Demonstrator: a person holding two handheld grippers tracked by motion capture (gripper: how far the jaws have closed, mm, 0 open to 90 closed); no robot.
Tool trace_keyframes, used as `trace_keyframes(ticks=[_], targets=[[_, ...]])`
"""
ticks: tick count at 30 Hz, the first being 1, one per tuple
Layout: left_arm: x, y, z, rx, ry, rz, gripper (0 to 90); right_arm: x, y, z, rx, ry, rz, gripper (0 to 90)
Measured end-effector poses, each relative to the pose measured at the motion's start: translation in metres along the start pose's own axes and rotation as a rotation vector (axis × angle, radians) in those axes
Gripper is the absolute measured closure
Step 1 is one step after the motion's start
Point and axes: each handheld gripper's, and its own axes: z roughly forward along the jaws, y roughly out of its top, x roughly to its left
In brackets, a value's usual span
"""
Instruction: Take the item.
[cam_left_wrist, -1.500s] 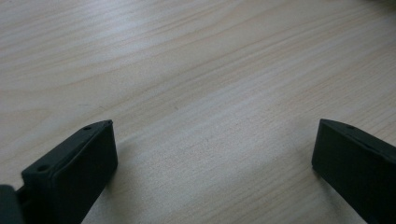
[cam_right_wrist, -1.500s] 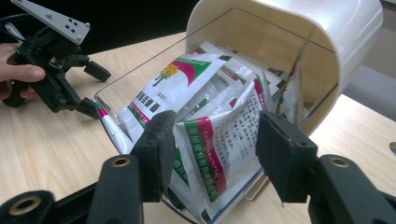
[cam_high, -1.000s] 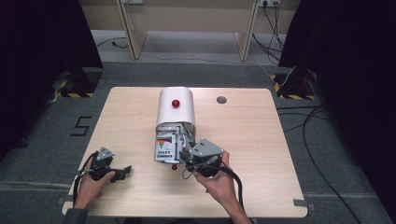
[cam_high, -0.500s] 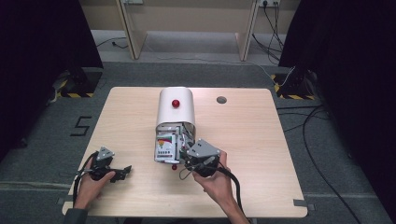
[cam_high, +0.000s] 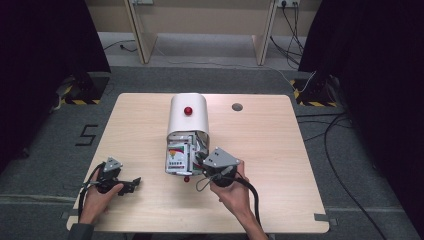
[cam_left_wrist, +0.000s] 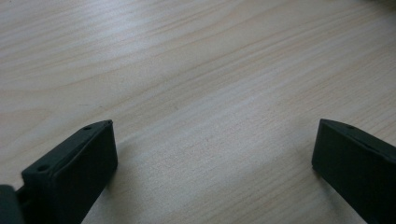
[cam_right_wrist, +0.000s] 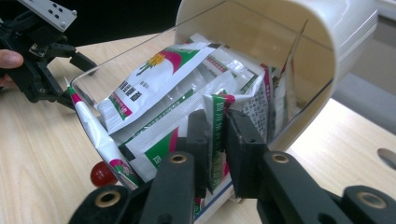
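Note:
A white round-topped box (cam_high: 187, 117) with a red knob (cam_high: 188, 110) stands mid-table. Its clear drawer (cam_high: 172, 170) is pulled out toward me and holds several green, white and pink sachets (cam_right_wrist: 154, 84). My right gripper (cam_high: 198, 161) is at the drawer's front right. Its jaws have just been closing and now pinch one upright sachet (cam_right_wrist: 218, 100) by its edge, seen close in the right gripper view (cam_right_wrist: 216, 122). My left gripper (cam_high: 133, 183) rests on the table at the lower left, its jaws wide open (cam_left_wrist: 212, 140) over bare wood.
A small red ball (cam_right_wrist: 101, 173) lies on the wooden table (cam_high: 280, 150) by the drawer's front. A round grommet hole (cam_high: 237, 106) sits at the back right. Beyond the table's edges there are cables on the floor.

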Motion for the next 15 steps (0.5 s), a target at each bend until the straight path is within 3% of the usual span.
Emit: trace_keyframes(ticks=[9,15], targets=[[0.000,0.000,0.000,0.000,0.000,0.000,0.0,0.001,0.009,-0.018,-0.087,0.014,-0.017,85.8],[0.000,0.000,0.000,0.000,0.000,0.000,0.0,0.000,0.010,-0.025,-0.114,0.017,-0.016,86.3]])
